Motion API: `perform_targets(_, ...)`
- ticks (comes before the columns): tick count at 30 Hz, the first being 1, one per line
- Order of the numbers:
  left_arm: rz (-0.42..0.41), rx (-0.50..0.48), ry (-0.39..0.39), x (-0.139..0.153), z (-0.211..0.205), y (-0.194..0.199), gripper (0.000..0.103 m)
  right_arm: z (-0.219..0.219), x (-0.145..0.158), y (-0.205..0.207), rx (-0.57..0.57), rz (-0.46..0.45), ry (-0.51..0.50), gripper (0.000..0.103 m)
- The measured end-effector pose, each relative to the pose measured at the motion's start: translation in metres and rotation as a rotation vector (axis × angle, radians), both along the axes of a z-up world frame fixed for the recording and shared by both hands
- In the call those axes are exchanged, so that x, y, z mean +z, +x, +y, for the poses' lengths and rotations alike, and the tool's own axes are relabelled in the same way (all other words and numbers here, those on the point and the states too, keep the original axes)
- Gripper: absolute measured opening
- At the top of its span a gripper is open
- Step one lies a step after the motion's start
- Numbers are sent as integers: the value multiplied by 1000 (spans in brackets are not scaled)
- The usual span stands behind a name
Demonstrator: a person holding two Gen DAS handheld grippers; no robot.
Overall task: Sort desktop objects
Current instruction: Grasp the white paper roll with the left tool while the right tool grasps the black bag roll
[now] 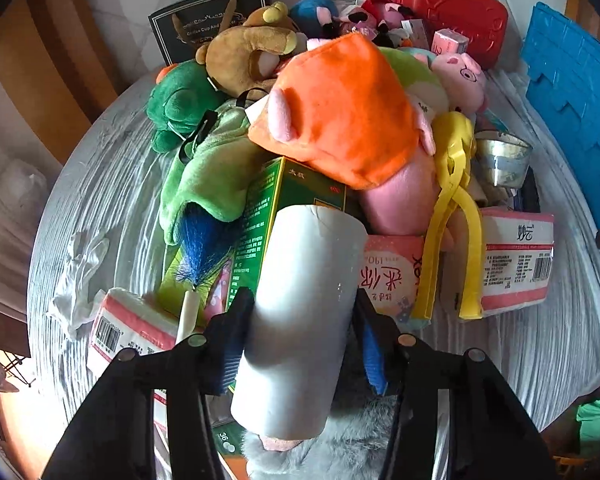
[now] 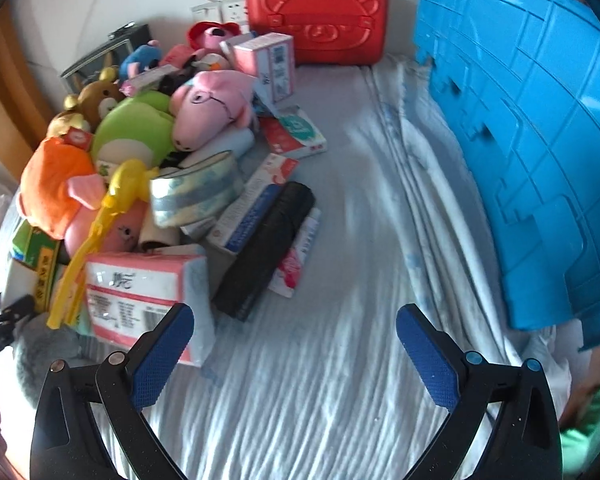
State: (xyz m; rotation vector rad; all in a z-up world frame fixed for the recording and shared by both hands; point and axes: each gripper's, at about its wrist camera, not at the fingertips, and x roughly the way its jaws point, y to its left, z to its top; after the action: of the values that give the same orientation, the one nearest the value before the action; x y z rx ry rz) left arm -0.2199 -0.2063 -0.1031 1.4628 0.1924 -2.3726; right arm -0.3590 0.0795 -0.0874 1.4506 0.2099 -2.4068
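Note:
A white cylindrical roll (image 1: 300, 320) lies lengthwise between the blue pads of my left gripper (image 1: 302, 296), which is shut on it, just above a grey furry thing (image 1: 340, 440) and a green box (image 1: 276, 208). Behind them is a pile of plush toys with an orange plush (image 1: 340, 108) on top. My right gripper (image 2: 296, 320) stands open over the white cloth (image 2: 340, 360) with nothing between its fingers; a pink tissue pack (image 2: 140, 288) lies just beyond its left fingertip (image 2: 172, 332).
Yellow plastic tongs (image 1: 456, 216), pink tissue packs (image 1: 516, 256), a black roll (image 2: 268, 248) and small boxes edge the pile. A red case (image 2: 316, 20) stands at the back. A blue crate (image 2: 532, 152) leans at the right. Cloth between pile and crate is bare.

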Motion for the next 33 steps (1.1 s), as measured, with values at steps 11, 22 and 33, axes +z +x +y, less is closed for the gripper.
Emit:
perform_targets(11, 200, 46, 154, 27, 20, -35, 49, -5, -37, -51, -18, -117, -22, 65)
perform_targets(22, 126, 25, 158, -7, 38, -70, 49, -35, -66, -86, 41, -209, -26, 65)
perform_targets(33, 117, 3, 144, -13, 41, -80, 47, -44, -80, -98, 44, -286, -20, 51)
